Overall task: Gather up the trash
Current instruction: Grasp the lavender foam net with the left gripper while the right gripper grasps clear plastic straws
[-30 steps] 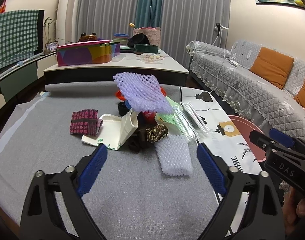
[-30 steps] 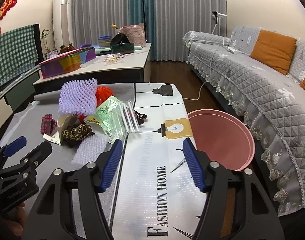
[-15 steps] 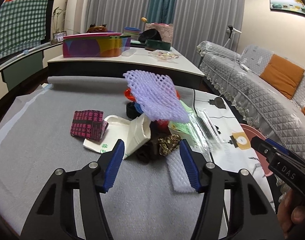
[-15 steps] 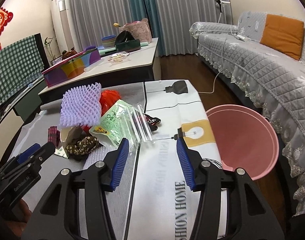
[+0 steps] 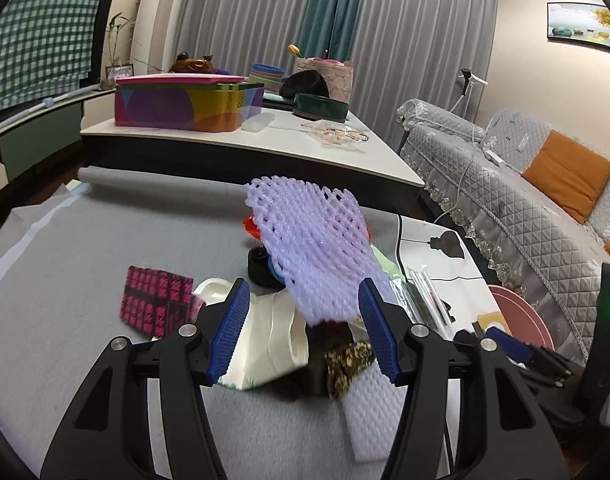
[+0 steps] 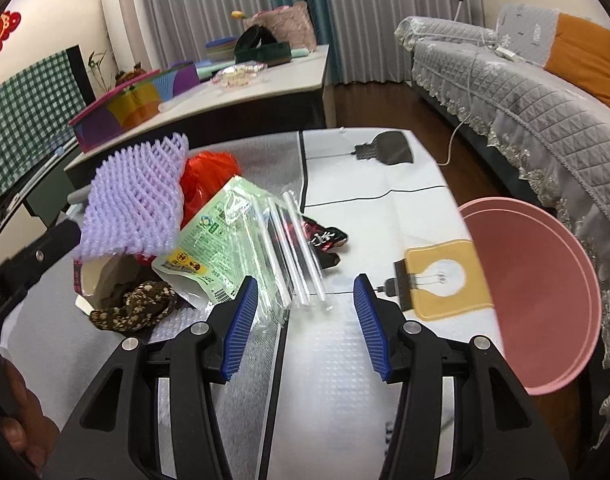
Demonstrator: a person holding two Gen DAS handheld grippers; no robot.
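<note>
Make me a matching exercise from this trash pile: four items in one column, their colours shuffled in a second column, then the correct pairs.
Items:
1. foam fruit net on top of the pile
2. crumpled plastic bag behind the net
3. basin beside the table
4. snack packet with printed label

Colours:
A. pink
B. green and clear
C. lilac
D. red

Pairs: 1-C, 2-D, 3-A, 4-B
</note>
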